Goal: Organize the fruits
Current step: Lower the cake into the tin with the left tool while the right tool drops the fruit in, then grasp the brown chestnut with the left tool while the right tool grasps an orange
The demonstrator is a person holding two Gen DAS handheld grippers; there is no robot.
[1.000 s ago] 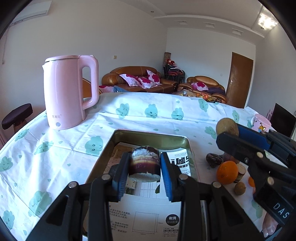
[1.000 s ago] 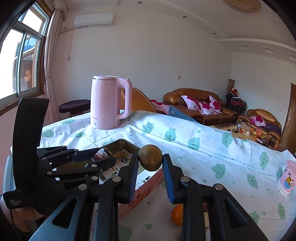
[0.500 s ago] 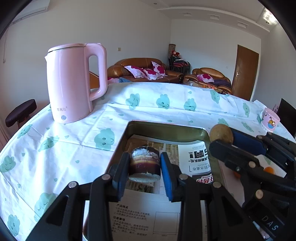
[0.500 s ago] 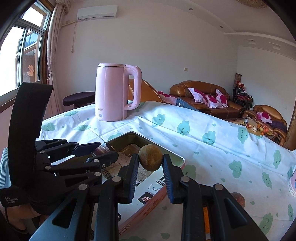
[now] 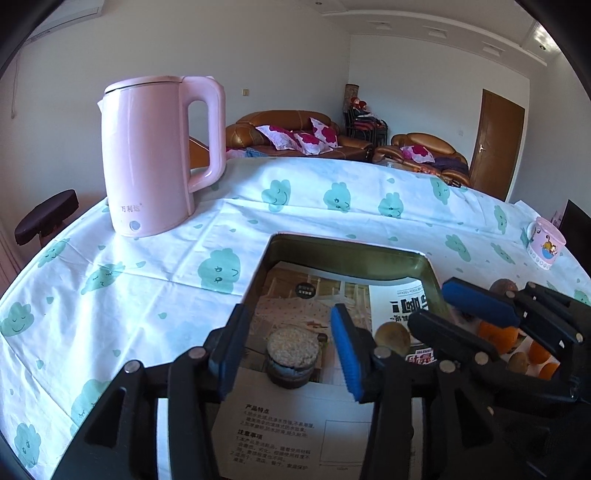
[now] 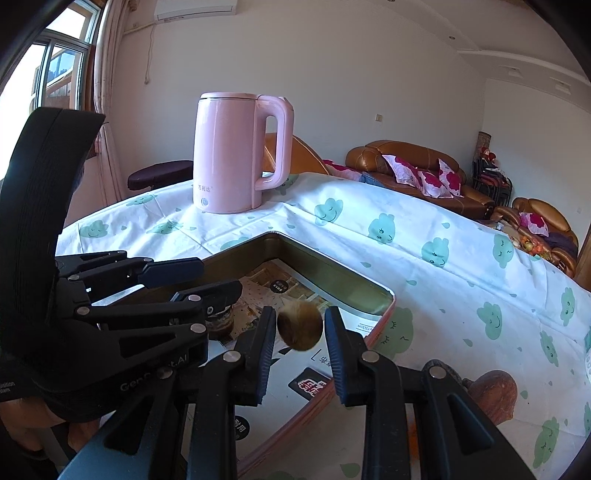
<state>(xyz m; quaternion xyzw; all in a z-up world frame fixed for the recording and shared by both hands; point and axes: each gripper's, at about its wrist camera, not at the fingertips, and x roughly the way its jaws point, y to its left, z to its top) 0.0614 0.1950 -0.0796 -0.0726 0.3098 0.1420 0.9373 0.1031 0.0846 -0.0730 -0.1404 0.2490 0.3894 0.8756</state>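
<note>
The room (image 6: 369, 74) around me was a white-walled living room with brown leather sofas (image 5: 288, 129) and a wooden door (image 5: 498, 147). Before me lay a table under a white tablecloth (image 5: 147, 288) printed with green clouds. A pink kettle (image 5: 155, 155) stood upright on it, well beyond the tin tray (image 5: 347, 254), whose floor was lined with printed paper (image 5: 280, 435).

In the tray, my left gripper (image 5: 288, 354) had its blue pads coming apart; the cut fruit piece (image 5: 291, 354), dark-skinned with a pale grainy top, stood upright on the paper between them, with a gap showing on each side. My right gripper (image 6: 299, 339) was also loosening around the brown kiwi (image 6: 300, 325), round and fuzzy; its outline was blurred, with a sliver of space on both sides, so the pads no longer pressed it. It sat over the near right part of the tray.

Only the left wrist view showed the oranges (image 5: 496, 334) and small brown fruits lying on the cloth to the right of the tray, and a pink cartoon mug (image 5: 546, 248) near the table's far edge. Only the right wrist view showed the window (image 6: 55, 66), the wall air conditioner (image 6: 195, 7), and a brown pear-shaped fruit (image 6: 493, 393) on the cloth near the tray's outer side.
</note>
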